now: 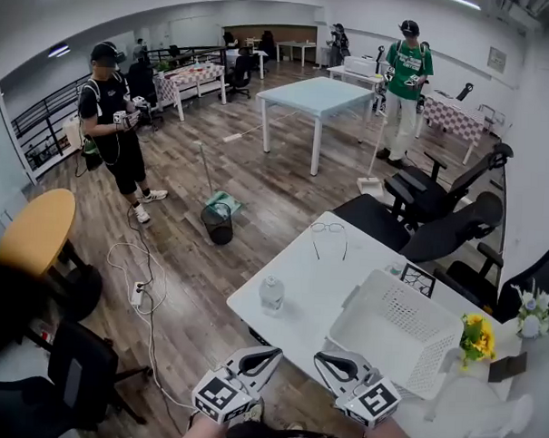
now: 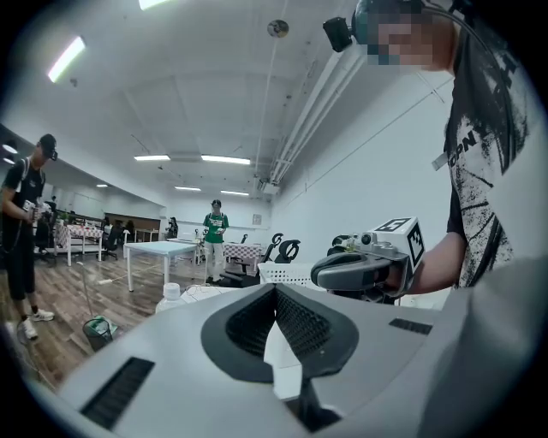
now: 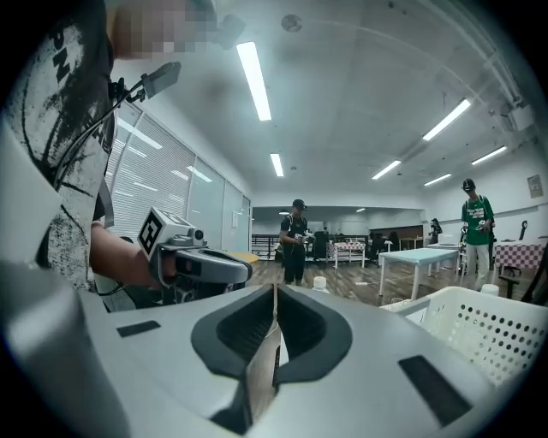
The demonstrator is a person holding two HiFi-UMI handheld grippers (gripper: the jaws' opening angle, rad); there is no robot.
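White basket (image 1: 392,332) just beside shut right claw (image 1: 321,359)

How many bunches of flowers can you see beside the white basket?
2. Yellow flowers stand just right of the white basket; white flowers stand farther right, at the head view's edge. More could be hidden beyond the frame.

On the table (image 1: 302,260), the bottle (image 1: 271,295) stands left of the basket (image 1: 399,324), glasses (image 1: 329,230) behind.

Closed, empty right claw (image 3: 273,292) beside white basket (image 3: 484,332).
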